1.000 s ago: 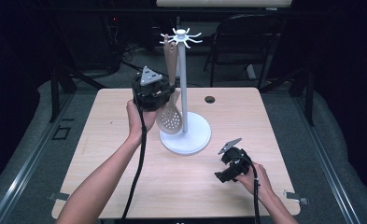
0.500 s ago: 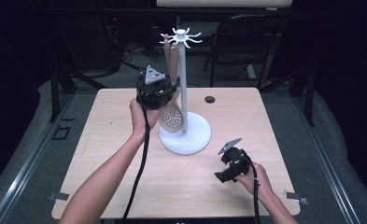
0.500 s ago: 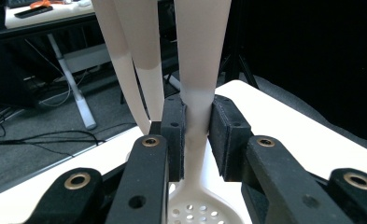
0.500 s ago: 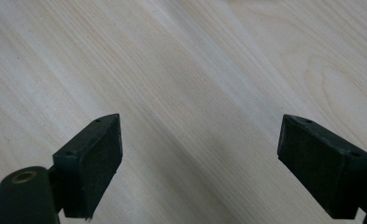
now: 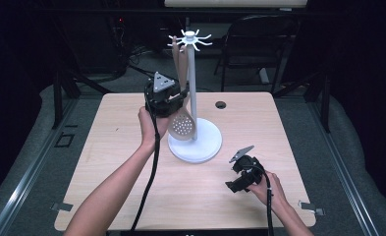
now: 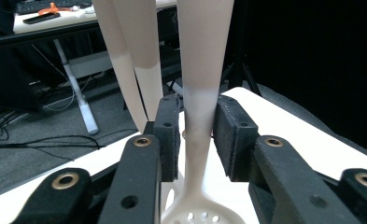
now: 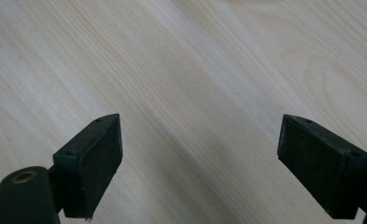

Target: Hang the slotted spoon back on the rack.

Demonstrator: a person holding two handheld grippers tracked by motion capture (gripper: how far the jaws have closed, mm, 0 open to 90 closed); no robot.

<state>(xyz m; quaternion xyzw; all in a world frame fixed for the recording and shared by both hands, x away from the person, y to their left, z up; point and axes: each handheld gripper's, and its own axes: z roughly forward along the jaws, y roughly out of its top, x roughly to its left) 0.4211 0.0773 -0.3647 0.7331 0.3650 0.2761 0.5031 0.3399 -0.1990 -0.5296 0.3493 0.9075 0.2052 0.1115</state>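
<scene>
A white stand (image 5: 191, 73) with hook arms at its top rises from a round base (image 5: 206, 146) on the wooden table (image 5: 122, 147). A pale wooden slotted spoon (image 5: 183, 128) hangs along its pole. My left gripper (image 5: 177, 102) is raised at the spoon's handle (image 6: 202, 70). Its jaws have just been opening, so the handle stands between the pads (image 6: 169, 135) with thin gaps either side of it. My left gripper (image 6: 197, 135) looks up along the handle. My right gripper (image 5: 233, 178) rests low at the table's front right. It is open over bare wood (image 7: 195, 70), with nothing between its fingers (image 7: 200, 154).
Two more pale utensil handles (image 6: 137, 56) hang from the same stand behind the spoon. A small dark grommet (image 5: 221, 104) sits in the table's far edge. A chair (image 5: 259, 44) and cables lie beyond the table, with grey floor around it.
My left gripper has edged slightly right toward the pole, still at the spoon's handle. The right hand has stayed still.
</scene>
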